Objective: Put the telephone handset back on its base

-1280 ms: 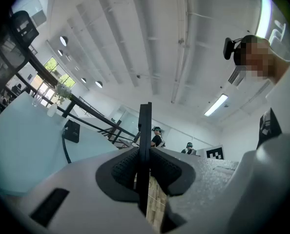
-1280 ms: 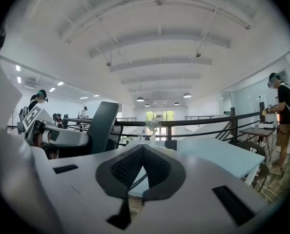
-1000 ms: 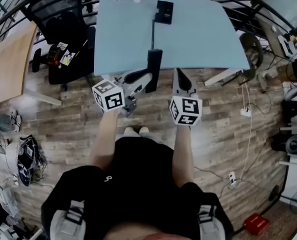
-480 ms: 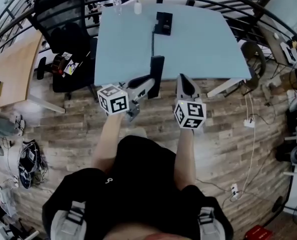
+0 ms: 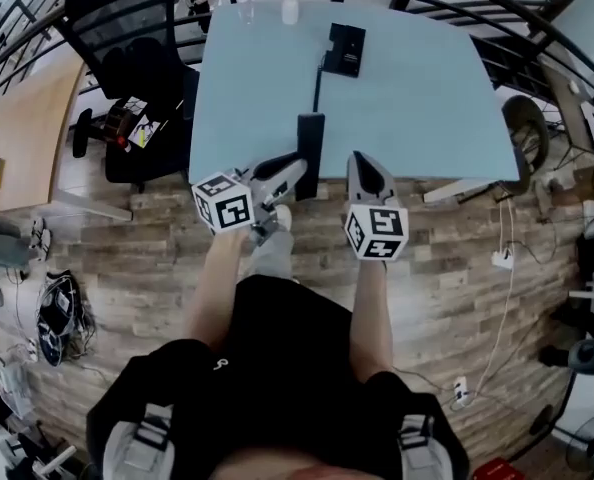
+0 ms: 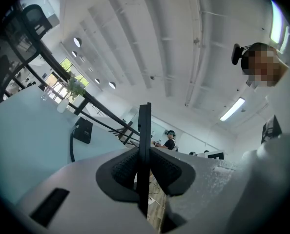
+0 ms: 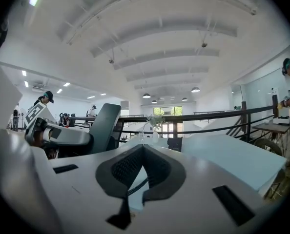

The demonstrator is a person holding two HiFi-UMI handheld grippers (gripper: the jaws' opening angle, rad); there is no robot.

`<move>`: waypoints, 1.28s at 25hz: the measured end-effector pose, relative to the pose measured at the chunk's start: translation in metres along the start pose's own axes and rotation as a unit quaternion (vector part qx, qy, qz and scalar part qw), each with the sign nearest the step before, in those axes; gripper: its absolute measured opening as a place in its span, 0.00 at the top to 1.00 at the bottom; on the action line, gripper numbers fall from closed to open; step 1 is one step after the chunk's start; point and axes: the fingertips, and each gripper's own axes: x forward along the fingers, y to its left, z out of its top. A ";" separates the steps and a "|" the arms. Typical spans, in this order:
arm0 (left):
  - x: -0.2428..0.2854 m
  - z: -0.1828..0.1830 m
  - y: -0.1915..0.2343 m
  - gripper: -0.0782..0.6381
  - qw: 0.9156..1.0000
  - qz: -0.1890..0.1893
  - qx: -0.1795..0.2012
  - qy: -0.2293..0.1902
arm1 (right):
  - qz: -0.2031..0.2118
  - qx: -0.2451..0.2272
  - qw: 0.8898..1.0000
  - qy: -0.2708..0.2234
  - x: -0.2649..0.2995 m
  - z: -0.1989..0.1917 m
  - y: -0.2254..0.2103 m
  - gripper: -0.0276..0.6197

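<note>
Just now the person has stepped in toward the table (image 5: 417, 98), so the handset (image 5: 310, 136) that hung out past the near edge a moment ago now stands over that edge. It is upright and clamped flat between the pads of the left gripper (image 5: 295, 168). The base (image 5: 346, 50) sits toward the far side of the table, well apart from the handset and joined to it by the dark cord (image 5: 317, 88). That suggests the carry is under way, with a forward reach left before setting down. The right gripper (image 5: 362, 160) hovers just beside the handset, its jaws together on nothing. A small vase (image 5: 290, 10) stands beyond the base near the railing (image 7: 208, 115), an office chair (image 5: 127, 38) to the left – neither blocks the path, though the slack cord could snag.
</note>
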 end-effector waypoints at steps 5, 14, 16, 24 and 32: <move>0.038 0.017 0.062 0.80 1.000 -0.007 -0.026 0.015 | -0.010 0.023 0.999 0.025 0.067 -0.015 -0.032 0.97; 0.112 0.045 0.167 0.80 0.995 -0.022 -0.083 0.051 | -0.022 0.050 0.995 0.079 0.177 -0.029 -0.087 0.97; 0.122 0.049 0.188 0.80 0.994 -0.024 -0.093 0.055 | -0.026 0.052 0.994 0.089 0.196 -0.033 -0.095 0.97; 0.155 0.046 0.230 0.80 0.990 -0.021 -0.122 0.072 | -0.030 0.074 0.992 0.099 0.230 -0.046 -0.126 0.97; 0.176 0.048 0.250 0.80 0.989 -0.013 -0.134 0.067 | -0.010 0.099 0.990 0.100 0.257 -0.048 -0.150 0.97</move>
